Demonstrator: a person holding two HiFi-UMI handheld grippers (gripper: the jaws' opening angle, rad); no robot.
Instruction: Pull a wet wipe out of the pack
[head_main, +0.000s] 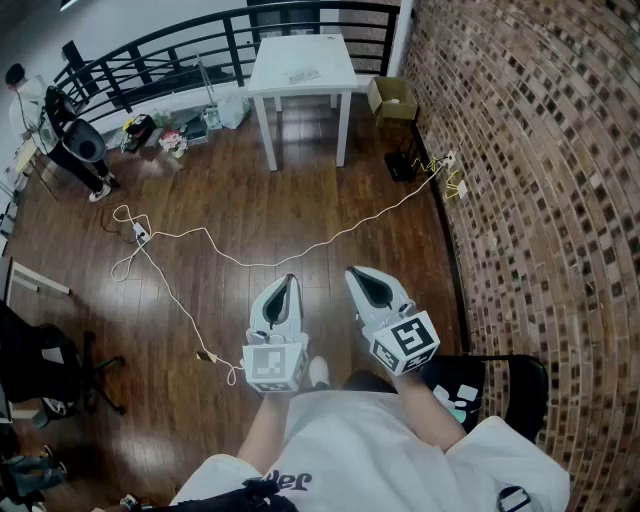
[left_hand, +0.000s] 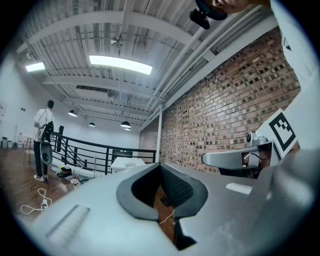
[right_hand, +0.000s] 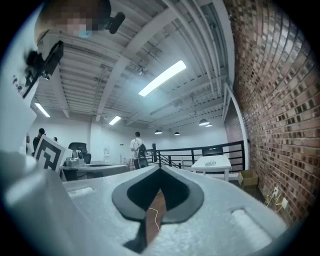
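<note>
My two grey grippers are held level, side by side over the wooden floor, close to my body. The left gripper (head_main: 289, 282) (left_hand: 160, 165) has its jaw tips together with nothing between them. The right gripper (head_main: 353, 272) (right_hand: 160, 169) is shut and empty too. Far ahead stands a white table (head_main: 322, 82) (left_hand: 120, 165) (right_hand: 222, 163) with a small pale flat item (head_main: 303, 73) (right_hand: 210, 162) on its top; it is too small to tell whether it is the wipe pack. Neither gripper is near it.
A brick wall (head_main: 540, 180) runs along the right. A white cable (head_main: 250, 262) with a power strip snakes across the floor. A cardboard box (head_main: 392, 98) sits beside the table, a black railing (head_main: 200, 45) stands behind it. A person (head_main: 60, 125) stands far left. Black chairs (head_main: 500, 385) flank me.
</note>
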